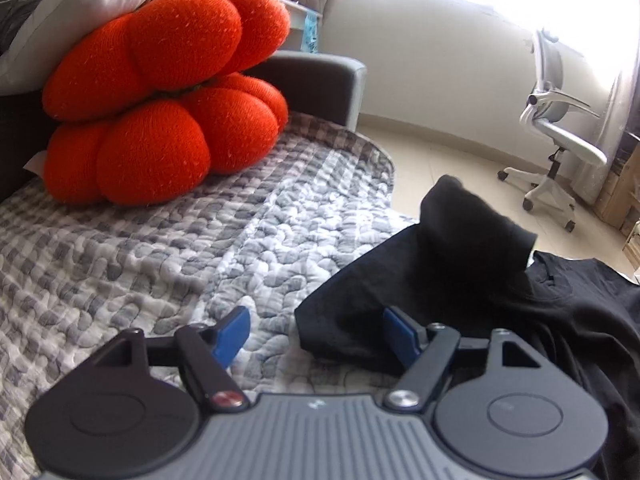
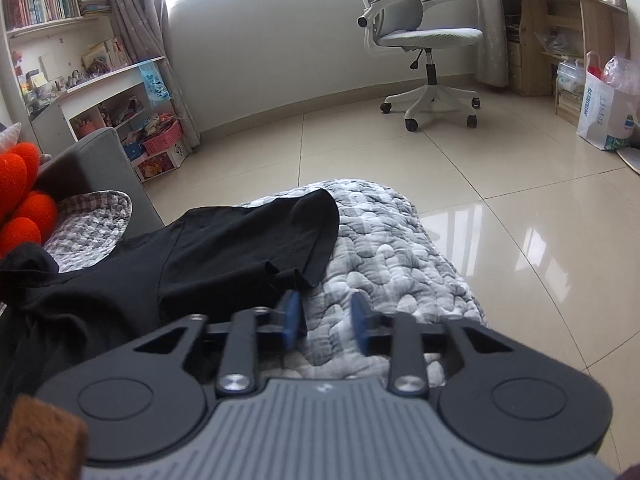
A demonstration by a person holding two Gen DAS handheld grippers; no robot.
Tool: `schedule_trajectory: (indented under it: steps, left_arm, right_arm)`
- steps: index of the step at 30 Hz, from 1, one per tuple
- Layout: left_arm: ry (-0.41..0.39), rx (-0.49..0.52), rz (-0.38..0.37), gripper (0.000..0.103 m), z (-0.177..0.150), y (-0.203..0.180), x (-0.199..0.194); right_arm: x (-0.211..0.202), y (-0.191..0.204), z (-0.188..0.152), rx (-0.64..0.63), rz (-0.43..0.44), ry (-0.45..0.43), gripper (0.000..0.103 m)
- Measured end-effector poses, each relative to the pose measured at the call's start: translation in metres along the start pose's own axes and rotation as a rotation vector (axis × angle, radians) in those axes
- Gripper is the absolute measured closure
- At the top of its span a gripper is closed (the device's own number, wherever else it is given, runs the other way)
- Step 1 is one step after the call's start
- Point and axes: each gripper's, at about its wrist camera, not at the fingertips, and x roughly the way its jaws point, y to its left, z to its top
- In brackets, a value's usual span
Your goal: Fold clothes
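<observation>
Black cloth, a T-shirt, lies spread on a grey checked quilt covering a sofa, one sleeve flat toward the quilt's floor-side edge, the other humped up, a layout that would suit squaring the garment for folding. Both tools stand released, holding nothing. Left gripper hovers at the shirt's near corner, its right finger against the fabric; right gripper hangs just beside the flat sleeve's hem, over the quilt. Orange cushions sit well apart.
</observation>
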Motion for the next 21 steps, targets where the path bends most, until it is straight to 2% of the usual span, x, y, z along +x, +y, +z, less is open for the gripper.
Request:
schedule_trajectory:
  steps: [1,3,6,8,10,11,12,13,14,15,16,18,21]
  left_arm:
    - [-0.004,0.006,-0.010,0.026,0.000,-0.002,0.000]
    - [-0.010,0.015,-0.030,0.021,0.001,-0.005,0.001]
    - [-0.005,0.006,-0.052,0.021,0.003,-0.011,0.009]
    - [0.009,-0.012,-0.051,0.021,0.003,-0.014,0.018]
    - [0.027,-0.027,-0.044,0.027,0.003,-0.016,0.028]
    - [0.022,-0.019,-0.035,0.031,0.004,-0.018,0.030]
    - [0.016,-0.011,-0.030,0.040,0.004,-0.019,0.031]
    - [0.008,-0.005,-0.036,0.048,0.006,-0.020,0.030]
    - [0.001,0.002,-0.039,0.065,0.008,-0.020,0.029]
    - [-0.004,0.015,-0.036,0.087,0.010,-0.022,0.028]
    - [-0.008,0.024,-0.036,0.094,0.012,-0.022,0.028]
    - [-0.012,0.024,-0.044,0.095,0.018,-0.020,0.028]
    - [-0.041,0.024,-0.029,0.095,0.030,-0.015,0.024]
  right_arm:
    - [-0.002,-0.002,0.002,0.004,0.014,-0.010,0.025]
    - [-0.004,-0.005,0.008,0.015,0.036,-0.025,0.024]
    - [0.005,-0.001,0.019,0.036,0.056,-0.008,0.024]
    - [0.015,0.009,0.022,-0.002,0.059,0.012,0.024]
    - [0.027,0.022,0.023,-0.073,0.048,0.031,0.025]
    - [0.033,0.029,0.023,-0.111,0.040,0.035,0.035]
    - [0.039,0.035,0.022,-0.144,0.035,0.044,0.058]
    - [0.042,0.041,0.021,-0.180,0.025,0.048,0.071]
    - [0.044,0.047,0.020,-0.219,0.013,0.048,0.077]
    - [0.046,0.053,0.019,-0.258,0.000,0.048,0.095]
    - [0.048,0.059,0.018,-0.296,-0.013,0.048,0.101]
    - [0.048,0.067,0.021,-0.367,-0.059,0.026,0.102]
    - [0.034,0.068,0.041,-0.453,-0.184,-0.072,0.102]
